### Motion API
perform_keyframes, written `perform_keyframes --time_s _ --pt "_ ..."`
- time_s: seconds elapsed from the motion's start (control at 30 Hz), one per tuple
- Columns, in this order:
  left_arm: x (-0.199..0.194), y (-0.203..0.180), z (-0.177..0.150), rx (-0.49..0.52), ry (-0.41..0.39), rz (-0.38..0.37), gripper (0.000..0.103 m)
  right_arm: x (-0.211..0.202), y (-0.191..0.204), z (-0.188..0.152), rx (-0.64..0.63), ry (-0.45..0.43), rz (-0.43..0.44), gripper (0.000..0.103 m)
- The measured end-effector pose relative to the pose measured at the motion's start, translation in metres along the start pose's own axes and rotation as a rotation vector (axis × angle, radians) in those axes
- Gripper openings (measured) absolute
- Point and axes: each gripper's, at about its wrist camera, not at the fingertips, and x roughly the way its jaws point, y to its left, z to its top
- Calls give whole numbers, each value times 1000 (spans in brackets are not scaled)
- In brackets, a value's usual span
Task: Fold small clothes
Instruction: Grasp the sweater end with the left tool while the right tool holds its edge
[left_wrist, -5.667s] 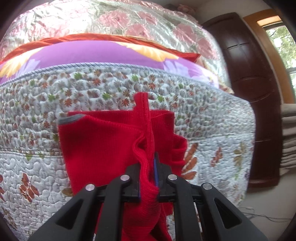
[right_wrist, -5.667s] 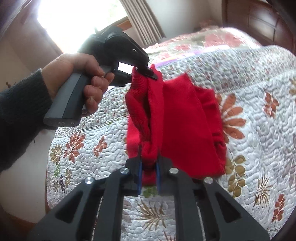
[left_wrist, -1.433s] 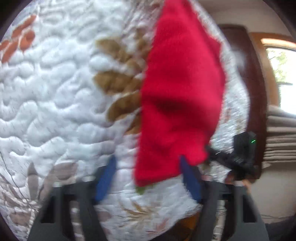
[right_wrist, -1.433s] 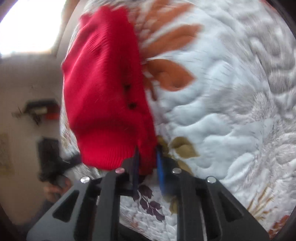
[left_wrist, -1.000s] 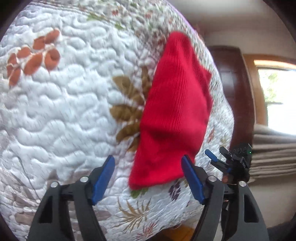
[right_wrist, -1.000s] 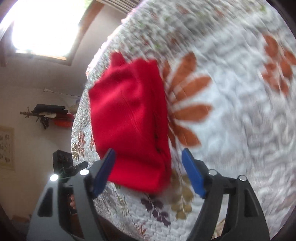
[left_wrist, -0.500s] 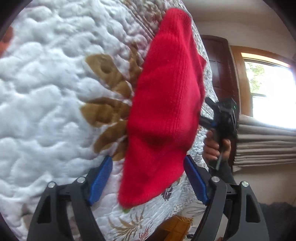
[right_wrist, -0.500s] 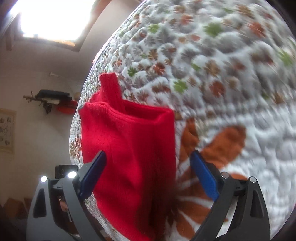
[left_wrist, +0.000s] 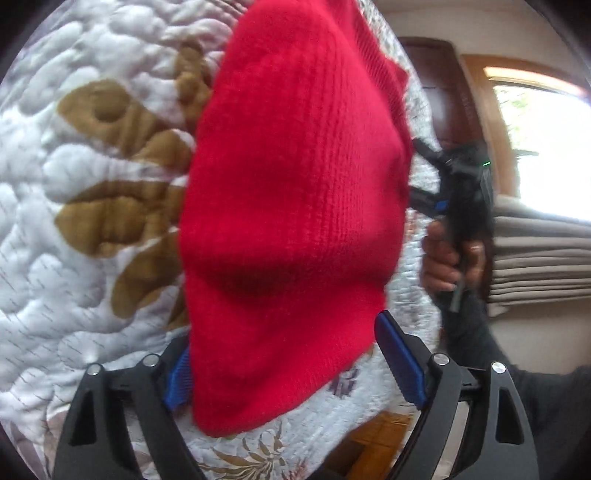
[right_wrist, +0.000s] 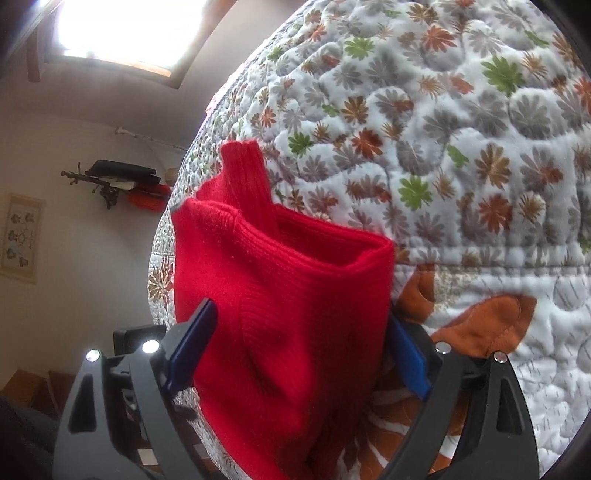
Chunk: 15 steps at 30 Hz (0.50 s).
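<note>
Centrally in both views, the folded red knit garment (left_wrist: 295, 221) lies on the floral quilt (left_wrist: 74, 221). Left gripper (left_wrist: 291, 365) and right gripper (right_wrist: 299, 354) straddle it, fingers apart. Advisably, close on stacked edges together, keeping layers aligned.

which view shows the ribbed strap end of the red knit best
The right wrist view: the ribbed strap sticks up clearly against the quilt. The left wrist view shows only the red knit's plain folded face.

folded red knit garment (left_wrist: 295, 206) fills the gap between each gripper's spread fingers; bare quilt (right_wrist: 480, 155) lies open beyond and beside it.
</note>
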Motion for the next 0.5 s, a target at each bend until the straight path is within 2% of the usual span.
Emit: perform_keyframes --time_s 0.1,0.17,0.2,0.23,0.27,0.3,0.33,0.4,0.43,0.5 --pt "4 -11 -3 2 -4 75 88 -3 1 -3 -10 -11 -18 88" --pt "3 -11 -4 -11 -9 84 87 2 8 -3 -16 -18 -41 87" --pt "2 -9 -4 -27 -13 89 83 5 14 -4 -24 -22 -58 85" --pt "3 -9 -3 -34 -14 104 72 7 18 -5 -30 -28 -80 79" --pt "1 -8 -3 -36 -11 123 66 8 20 -5 -33 -32 -92 74" --pt "1 -5 -3 -39 -10 143 51 9 22 -5 -31 -32 -98 60" --pt "-2 -1 -3 -49 -6 146 44 12 24 -4 -22 -28 -88 49" --pt "-5 5 -3 -59 -2 131 34 18 29 -3 -13 -18 -72 48" --pt "-6 8 -3 -58 -1 127 32 22 34 -3 -28 -16 -89 47" --pt "-7 9 -5 -53 0 122 25 24 35 -2 -29 -21 -94 39"
